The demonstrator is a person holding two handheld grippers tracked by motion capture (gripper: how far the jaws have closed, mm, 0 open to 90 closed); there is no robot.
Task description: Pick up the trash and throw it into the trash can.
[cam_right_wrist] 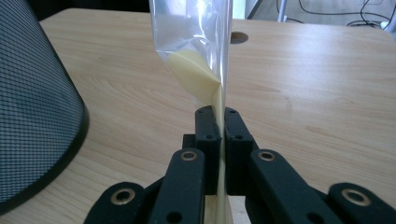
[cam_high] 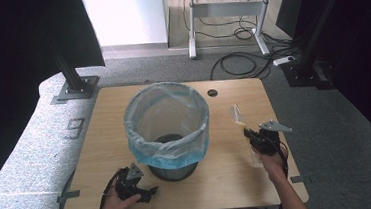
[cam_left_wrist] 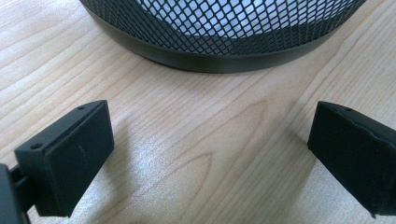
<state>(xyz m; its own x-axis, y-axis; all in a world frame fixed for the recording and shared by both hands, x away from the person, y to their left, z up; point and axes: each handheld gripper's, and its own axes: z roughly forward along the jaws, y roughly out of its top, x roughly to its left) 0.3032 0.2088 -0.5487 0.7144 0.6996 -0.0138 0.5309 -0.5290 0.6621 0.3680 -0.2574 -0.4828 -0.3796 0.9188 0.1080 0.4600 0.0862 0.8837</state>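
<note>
My right gripper [cam_right_wrist: 217, 122] pinching clear plastic wrapper [cam_right_wrist: 201, 51], held right of lined mesh bin [cam_high: 167, 123], likely for disposal; my left gripper [cam_left_wrist: 210, 154] spread, empty, parked at bin base.

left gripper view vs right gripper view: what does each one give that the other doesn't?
Left gripper view: the left tool with its jaws wide apart and nothing between them, low over the table, close to the bin's base ring.

Right gripper view: the right tool shut on a clear plastic wrapper with a pale yellow layer inside it, and a round hole in the tabletop behind it.

Both: the black mesh bin and the light wood table.
</note>
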